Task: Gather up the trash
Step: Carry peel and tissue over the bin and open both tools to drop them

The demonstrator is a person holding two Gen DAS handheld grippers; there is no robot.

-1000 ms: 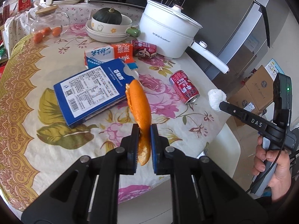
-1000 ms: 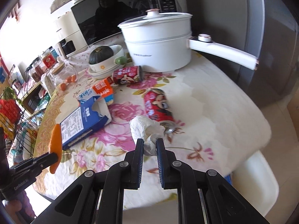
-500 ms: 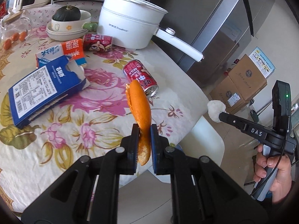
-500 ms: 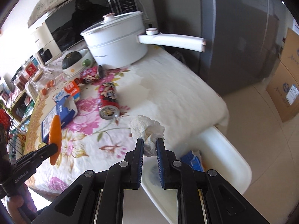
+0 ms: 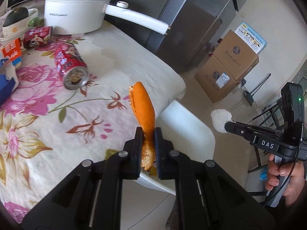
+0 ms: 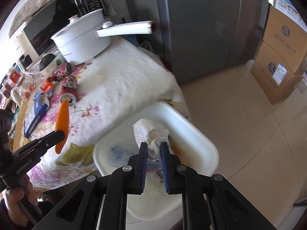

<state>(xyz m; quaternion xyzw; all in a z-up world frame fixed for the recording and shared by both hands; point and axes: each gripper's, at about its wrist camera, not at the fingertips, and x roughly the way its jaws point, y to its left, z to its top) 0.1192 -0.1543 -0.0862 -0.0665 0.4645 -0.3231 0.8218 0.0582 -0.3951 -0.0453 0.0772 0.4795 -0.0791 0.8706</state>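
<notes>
Pot (image 5: 76, 5), 2 cans (image 5: 70, 66) beside bin (image 6: 191, 134).

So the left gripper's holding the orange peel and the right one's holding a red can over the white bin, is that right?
Not quite. The right gripper is shut on a crumpled white tissue, not a red can; the right wrist view shows it over the white bin. The red cans lie on the table. The left gripper does hold the orange peel.
</notes>
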